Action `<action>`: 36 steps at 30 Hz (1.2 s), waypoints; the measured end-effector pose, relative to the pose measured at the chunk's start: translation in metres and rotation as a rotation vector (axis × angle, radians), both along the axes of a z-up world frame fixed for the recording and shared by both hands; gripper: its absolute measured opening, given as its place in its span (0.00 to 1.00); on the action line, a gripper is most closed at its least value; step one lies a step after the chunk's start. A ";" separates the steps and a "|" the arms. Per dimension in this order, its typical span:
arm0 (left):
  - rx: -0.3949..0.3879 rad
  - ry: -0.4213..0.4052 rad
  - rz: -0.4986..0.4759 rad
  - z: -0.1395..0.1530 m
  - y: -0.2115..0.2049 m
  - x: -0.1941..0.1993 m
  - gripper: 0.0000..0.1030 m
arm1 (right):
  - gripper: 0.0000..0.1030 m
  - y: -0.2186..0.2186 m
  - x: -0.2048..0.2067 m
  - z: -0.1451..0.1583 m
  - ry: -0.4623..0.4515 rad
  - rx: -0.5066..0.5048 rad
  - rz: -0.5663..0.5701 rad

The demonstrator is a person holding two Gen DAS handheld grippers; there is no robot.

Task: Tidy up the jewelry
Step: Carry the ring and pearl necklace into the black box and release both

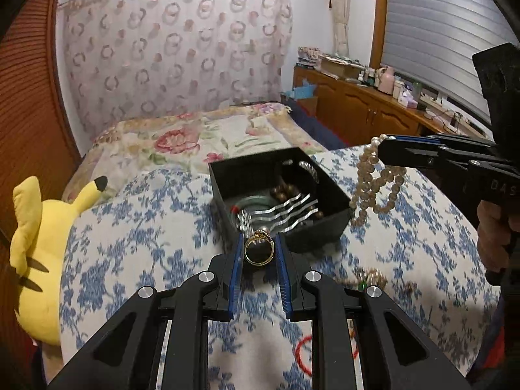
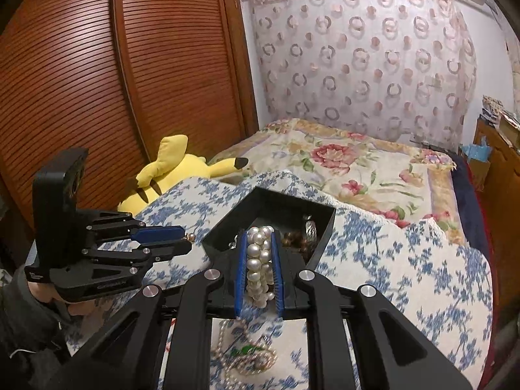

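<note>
Gripping a gold ring (image 1: 258,250), my left gripper (image 1: 259,243) hovers at the black box's (image 1: 320,224) six o'clock edge. My right gripper (image 2: 259,260) clamps a pearl strand (image 2: 258,260).

The left gripper (image 1: 259,243) is angled downward, its jaws nearly closed on a gold ring (image 1: 258,251). The right gripper (image 2: 259,253), at its three o'clock, is clamped on a pearl strand (image 2: 259,265).

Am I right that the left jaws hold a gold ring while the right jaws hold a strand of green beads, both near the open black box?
Not quite. The right gripper is shut on a bunched strand of white pearls, not green beads, as the right wrist view shows. The rest stands: the left gripper holds the gold ring, both near the open black box.
</note>
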State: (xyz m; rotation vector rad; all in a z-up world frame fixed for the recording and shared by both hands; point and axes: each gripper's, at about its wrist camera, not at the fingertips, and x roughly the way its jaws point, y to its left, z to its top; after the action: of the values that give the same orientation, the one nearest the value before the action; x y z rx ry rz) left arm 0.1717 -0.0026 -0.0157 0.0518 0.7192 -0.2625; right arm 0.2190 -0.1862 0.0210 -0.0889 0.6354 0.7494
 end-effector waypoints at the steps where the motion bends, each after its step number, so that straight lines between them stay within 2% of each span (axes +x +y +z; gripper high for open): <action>1: -0.001 0.000 0.000 0.001 0.000 0.004 0.18 | 0.16 0.001 0.003 0.000 -0.002 0.001 0.001; 10: -0.009 0.019 0.011 -0.001 0.001 0.036 0.18 | 0.16 0.008 0.033 0.000 0.010 0.022 0.031; 22: 0.003 0.041 0.010 -0.008 0.000 0.064 0.18 | 0.17 0.022 0.055 -0.023 0.067 0.009 0.056; 23: 0.004 0.043 0.009 -0.008 -0.001 0.067 0.18 | 0.18 0.021 0.055 -0.023 0.068 0.010 0.055; 24: 0.005 0.044 0.008 -0.008 -0.001 0.068 0.18 | 0.24 0.021 0.056 -0.023 0.069 0.011 0.052; 33: 0.023 0.046 0.000 -0.007 -0.010 0.085 0.18 | 0.25 0.000 0.057 -0.029 0.072 0.002 -0.001; 35: 0.022 0.042 0.004 -0.007 -0.010 0.086 0.23 | 0.25 -0.005 0.056 -0.032 0.080 -0.002 -0.011; 36: 0.017 0.040 0.006 -0.007 -0.010 0.085 0.30 | 0.25 -0.008 0.055 -0.034 0.082 -0.005 -0.016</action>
State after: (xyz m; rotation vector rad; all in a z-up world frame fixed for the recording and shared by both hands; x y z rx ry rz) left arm 0.2572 -0.0127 -0.0223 0.0612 0.7614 -0.2525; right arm 0.2737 -0.1938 -0.0131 -0.0573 0.7150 0.7388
